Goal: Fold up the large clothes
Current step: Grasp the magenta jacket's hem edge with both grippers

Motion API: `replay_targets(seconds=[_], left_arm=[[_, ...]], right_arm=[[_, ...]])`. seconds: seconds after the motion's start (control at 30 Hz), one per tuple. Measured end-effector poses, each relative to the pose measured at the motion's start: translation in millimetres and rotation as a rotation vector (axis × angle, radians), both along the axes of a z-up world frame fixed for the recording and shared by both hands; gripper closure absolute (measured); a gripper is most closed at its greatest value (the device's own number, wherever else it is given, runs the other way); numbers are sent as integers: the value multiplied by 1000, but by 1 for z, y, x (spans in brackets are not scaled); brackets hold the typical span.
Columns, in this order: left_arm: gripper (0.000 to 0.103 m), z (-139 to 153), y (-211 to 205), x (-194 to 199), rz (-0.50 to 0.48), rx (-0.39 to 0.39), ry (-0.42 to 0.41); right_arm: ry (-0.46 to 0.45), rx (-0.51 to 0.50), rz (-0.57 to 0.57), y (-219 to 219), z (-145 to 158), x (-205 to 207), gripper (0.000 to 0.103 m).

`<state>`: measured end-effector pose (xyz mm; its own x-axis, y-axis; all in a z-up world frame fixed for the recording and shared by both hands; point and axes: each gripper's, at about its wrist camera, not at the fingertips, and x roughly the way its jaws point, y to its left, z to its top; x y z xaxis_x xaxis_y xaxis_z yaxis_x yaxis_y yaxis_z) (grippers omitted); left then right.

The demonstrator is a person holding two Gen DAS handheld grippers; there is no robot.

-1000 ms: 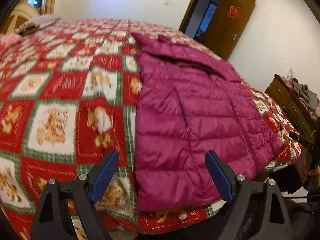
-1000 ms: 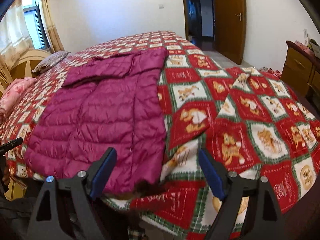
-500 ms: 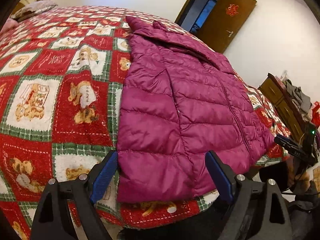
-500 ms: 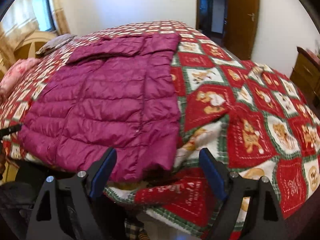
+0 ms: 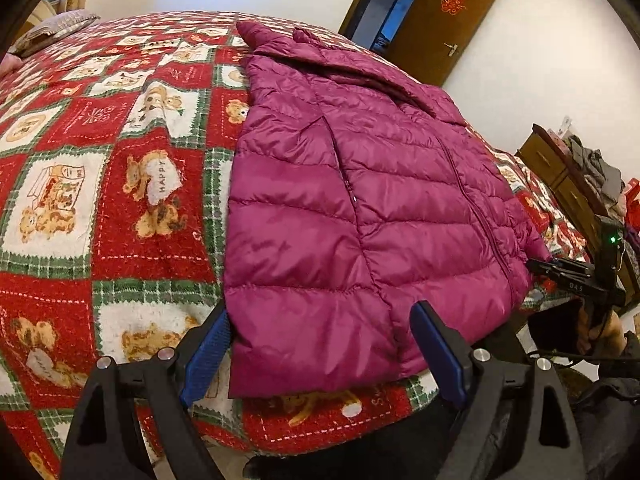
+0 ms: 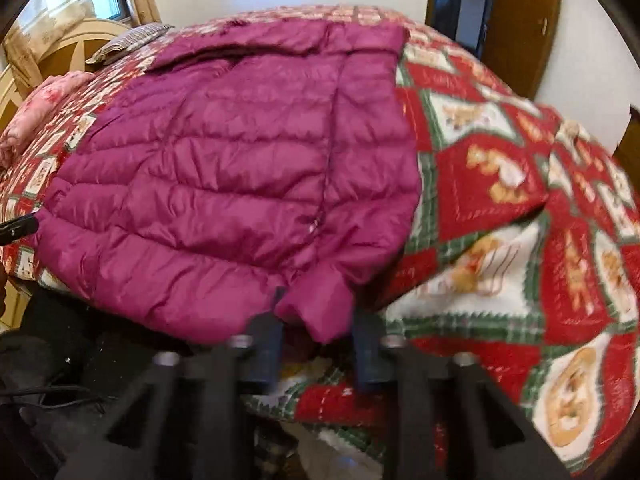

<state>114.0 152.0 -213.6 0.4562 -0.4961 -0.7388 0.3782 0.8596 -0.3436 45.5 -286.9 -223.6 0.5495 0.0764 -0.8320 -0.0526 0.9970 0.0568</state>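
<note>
A magenta quilted down jacket [image 5: 360, 200] lies flat on the bed, collar far, hem at the near edge. My left gripper [image 5: 320, 344] is open, its blue pads [image 5: 208, 352] straddling the hem's left corner without pressing it. In the right wrist view the same jacket [image 6: 224, 184] fills the left half. My right gripper [image 6: 316, 340] has its jaws closing on the hem's right corner, and that fabric is bunched between the pads. The picture there is blurred. From the left wrist view the right gripper's black body [image 5: 568, 276] shows at the jacket's far hem corner.
The bed wears a red, white and green bear-print quilt [image 5: 100, 184], rumpled at its right side [image 6: 500, 240]. A pillow [image 6: 128, 38] and a pink blanket [image 6: 36, 116] lie near the headboard. A wooden dresser [image 5: 568, 168] and an open brown door [image 5: 444, 16] stand to the right.
My right gripper came down to the hem's right corner and its jaws went from wide apart to narrow around the fabric. The left gripper stayed open, tilting slightly toward the jacket.
</note>
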Motion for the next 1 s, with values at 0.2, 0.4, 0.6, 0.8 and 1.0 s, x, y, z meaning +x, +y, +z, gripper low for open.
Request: replay_targets(seconds=[0.2, 0.4, 0.6, 0.8, 1.0], left_arm=[[15, -1, -1, -3, 11, -1, -8], [52, -1, -6, -4, 50, 79, -53], [90, 2, 3, -3, 69, 18, -57], [97, 33, -4, -12, 25, -34, -169], [97, 55, -6, -18, 2, -91, -237]], right_arm=[[-31, 149, -22, -19, 11, -8, 85], [-18, 179, -53, -22, 6, -5, 85], [-30, 194, -59, -26, 10, -8, 87], [-90, 287, -66, -37, 28, -11, 89], [-147, 325, -39, -35, 45, -17, 91]])
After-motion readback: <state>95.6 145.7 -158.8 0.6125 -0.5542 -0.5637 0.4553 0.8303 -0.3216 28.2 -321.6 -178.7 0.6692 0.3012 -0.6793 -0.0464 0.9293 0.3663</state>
